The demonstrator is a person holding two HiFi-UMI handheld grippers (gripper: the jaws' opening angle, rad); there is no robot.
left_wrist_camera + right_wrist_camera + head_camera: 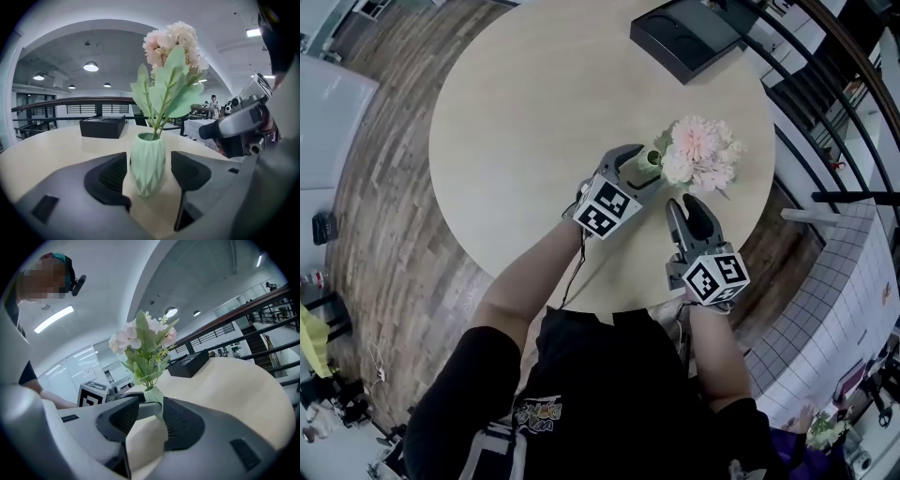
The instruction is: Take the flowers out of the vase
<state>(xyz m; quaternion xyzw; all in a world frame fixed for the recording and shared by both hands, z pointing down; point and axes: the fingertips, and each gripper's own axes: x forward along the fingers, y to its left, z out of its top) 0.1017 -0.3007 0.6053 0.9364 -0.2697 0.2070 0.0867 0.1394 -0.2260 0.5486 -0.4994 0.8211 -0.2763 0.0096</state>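
Observation:
A pale green faceted vase point(147, 164) stands upright on the round light wood table point(516, 112), holding pink flowers point(701, 152) with green leaves point(164, 91). My left gripper point(643, 169) is open. Its two jaws stand on either side of the vase point(647, 161), with a small gap on each side. My right gripper point(684, 202) is open and holds nothing, just below the blossoms in the head view. In the right gripper view the vase point(152, 397) and the flowers point(140, 341) stand beyond its jaws, next to the left gripper's marker cube point(93, 393).
A black tray point(689, 33) lies at the table's far edge. A dark railing point(825, 112) runs past the table on the right. The person's arms reach in over the near table edge.

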